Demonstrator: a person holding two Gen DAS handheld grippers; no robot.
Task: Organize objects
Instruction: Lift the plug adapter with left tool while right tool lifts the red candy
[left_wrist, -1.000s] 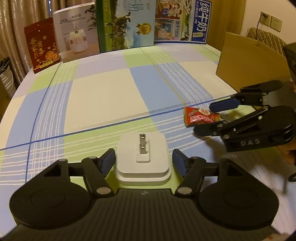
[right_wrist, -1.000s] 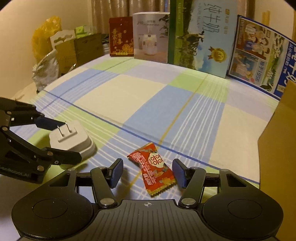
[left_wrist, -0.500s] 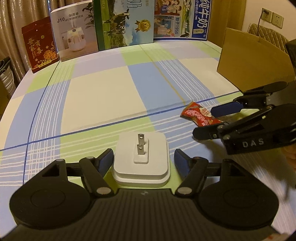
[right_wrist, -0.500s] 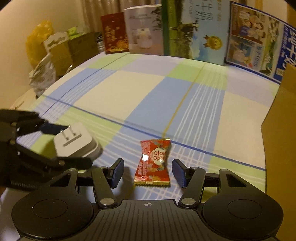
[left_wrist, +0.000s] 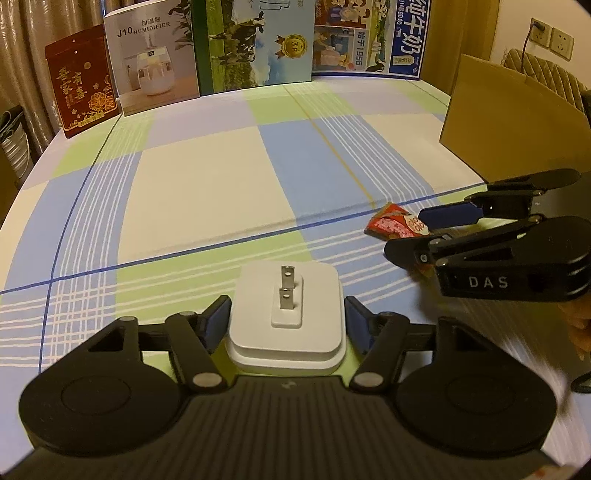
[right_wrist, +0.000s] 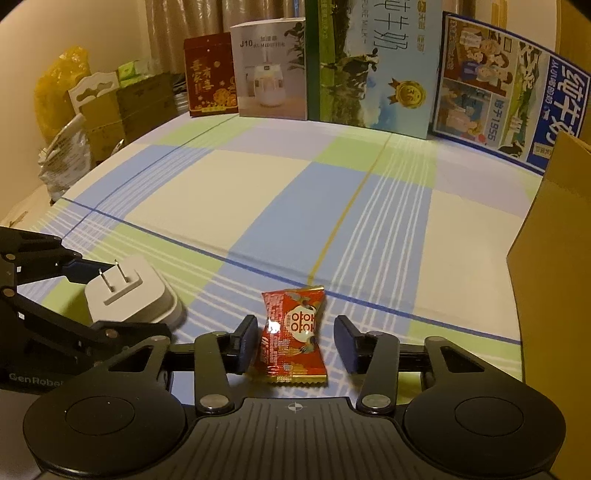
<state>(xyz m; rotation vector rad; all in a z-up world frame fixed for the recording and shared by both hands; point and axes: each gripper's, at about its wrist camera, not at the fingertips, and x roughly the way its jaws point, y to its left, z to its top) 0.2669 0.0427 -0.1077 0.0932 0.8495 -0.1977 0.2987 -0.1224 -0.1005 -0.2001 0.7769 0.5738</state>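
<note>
A white plug charger (left_wrist: 286, 314) with two prongs facing up sits between the fingers of my left gripper (left_wrist: 288, 325), both blue pads pressed to its sides. In the right wrist view the charger (right_wrist: 133, 295) is tilted, held in the left gripper (right_wrist: 127, 301). A red candy packet (right_wrist: 293, 332) stands between the fingers of my right gripper (right_wrist: 295, 343). Its left pad touches the wrapper and a small gap shows on the right. From the left wrist view the candy (left_wrist: 397, 223) pokes out past the right gripper (left_wrist: 408, 234).
A checked tablecloth (left_wrist: 207, 192) covers the table. A brown cardboard box (left_wrist: 517, 122) stands at the right edge, close to the right gripper. A red box (left_wrist: 81, 85), a humidifier box (left_wrist: 151, 55) and milk cartons (left_wrist: 255, 40) line the far edge.
The right gripper has swung to face the candy squarely and its fingers have narrowed around it. The left gripper has tightened on the charger, which now tilts more.
</note>
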